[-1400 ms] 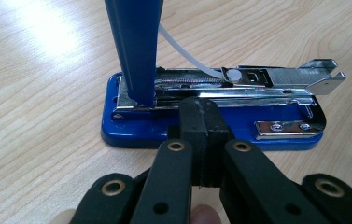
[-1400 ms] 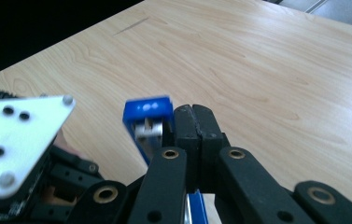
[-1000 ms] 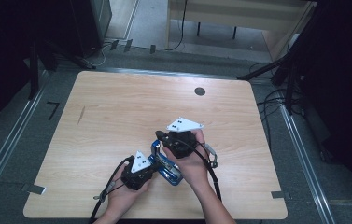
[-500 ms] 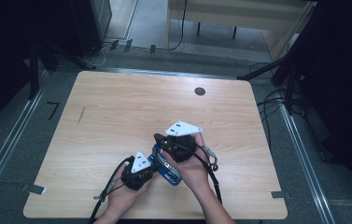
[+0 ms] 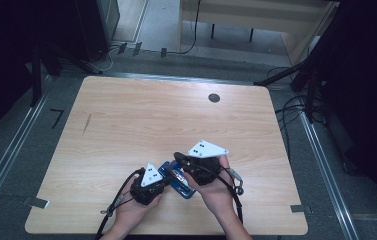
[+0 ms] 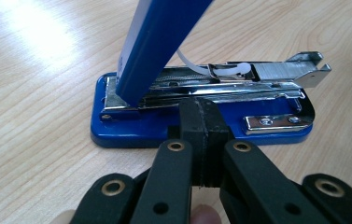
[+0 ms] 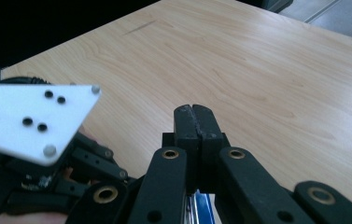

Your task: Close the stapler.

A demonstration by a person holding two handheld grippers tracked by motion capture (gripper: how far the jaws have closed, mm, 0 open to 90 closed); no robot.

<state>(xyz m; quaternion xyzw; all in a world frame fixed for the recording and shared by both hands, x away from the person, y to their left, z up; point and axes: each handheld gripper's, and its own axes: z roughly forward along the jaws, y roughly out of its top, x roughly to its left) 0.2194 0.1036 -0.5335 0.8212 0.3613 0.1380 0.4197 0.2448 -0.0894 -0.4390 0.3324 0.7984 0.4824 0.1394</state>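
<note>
Right gripper (image 7: pixel 195 114) shifted; left gripper view shows the stapler (image 6: pixel 201 112) open.

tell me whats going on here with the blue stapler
A person holds a gripper in each hand over a wooden table. A blue stapler lies near its front edge with its blue top arm swung up, baring the metal staple channel. The left gripper, jaws shut, is at the stapler's side. The right gripper, also shut, hovers just above it.
</note>
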